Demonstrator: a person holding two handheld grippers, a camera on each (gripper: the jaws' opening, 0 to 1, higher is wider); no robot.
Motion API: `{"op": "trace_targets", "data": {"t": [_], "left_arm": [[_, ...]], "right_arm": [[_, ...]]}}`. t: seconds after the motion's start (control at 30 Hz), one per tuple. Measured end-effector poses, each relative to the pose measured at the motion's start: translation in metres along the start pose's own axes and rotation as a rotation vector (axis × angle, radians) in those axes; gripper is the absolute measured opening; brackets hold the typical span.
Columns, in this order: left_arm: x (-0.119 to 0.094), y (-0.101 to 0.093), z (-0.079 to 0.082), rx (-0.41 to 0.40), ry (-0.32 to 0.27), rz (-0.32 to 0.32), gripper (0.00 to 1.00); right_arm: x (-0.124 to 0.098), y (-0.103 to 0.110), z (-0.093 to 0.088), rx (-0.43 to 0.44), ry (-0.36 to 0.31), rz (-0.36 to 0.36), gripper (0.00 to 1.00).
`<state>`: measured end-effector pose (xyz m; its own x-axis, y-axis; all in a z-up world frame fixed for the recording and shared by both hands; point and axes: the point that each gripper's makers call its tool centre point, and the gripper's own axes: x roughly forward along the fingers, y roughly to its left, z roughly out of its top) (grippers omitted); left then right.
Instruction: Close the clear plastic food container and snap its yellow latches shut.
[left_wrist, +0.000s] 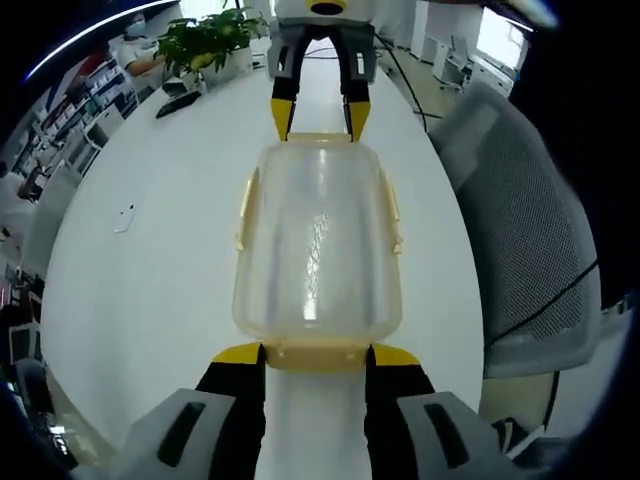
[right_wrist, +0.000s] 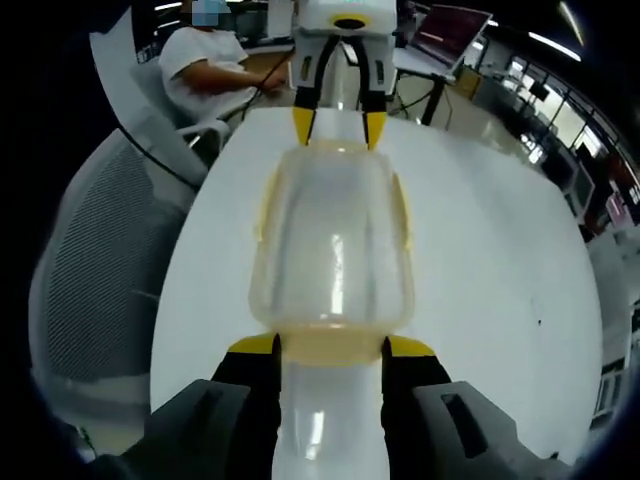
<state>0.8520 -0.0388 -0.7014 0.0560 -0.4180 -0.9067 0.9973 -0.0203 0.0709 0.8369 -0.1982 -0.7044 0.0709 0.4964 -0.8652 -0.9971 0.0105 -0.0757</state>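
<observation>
Container: clear plastic food container (left_wrist: 318, 250) lies lid-up on the white table (left_wrist: 150, 290), between the two grippers, lid seated on top.
Long axis: runs straight from one gripper to the other; each short end faces a camera.
Latches: yellow side latches (left_wrist: 245, 205) sit along the long edges; an end latch (right_wrist: 330, 347) faces each gripper. Whether any has clicked home, I cannot tell.
Left gripper (left_wrist: 316, 355): jaws spread, flanking the near end latch, gripping nothing.
Right gripper (right_wrist: 330, 347): jaws likewise parted around the opposite end latch, nothing clamped.
Why so held: probably bracing both ends so the box cannot slide while the end latches get pressed.
Surroundings: mesh office chair (left_wrist: 530, 240) beside the table, potted plant (left_wrist: 205, 45) at its far end.
</observation>
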Motion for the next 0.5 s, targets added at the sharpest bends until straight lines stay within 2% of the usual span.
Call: {"op": "trace_targets", "data": {"t": [0.23, 0.5], "left_arm": [[0.008, 0.005, 0.025, 0.011, -0.019, 0.003, 0.32], [0.021, 0.010, 0.040, 0.011, -0.024, -0.005, 0.32]], "right_arm": [[-0.012, -0.005, -0.022, 0.010, 0.024, -0.009, 0.35], [-0.018, -0.008, -0.044, 0.022, 0.048, -0.004, 0.36]]}}
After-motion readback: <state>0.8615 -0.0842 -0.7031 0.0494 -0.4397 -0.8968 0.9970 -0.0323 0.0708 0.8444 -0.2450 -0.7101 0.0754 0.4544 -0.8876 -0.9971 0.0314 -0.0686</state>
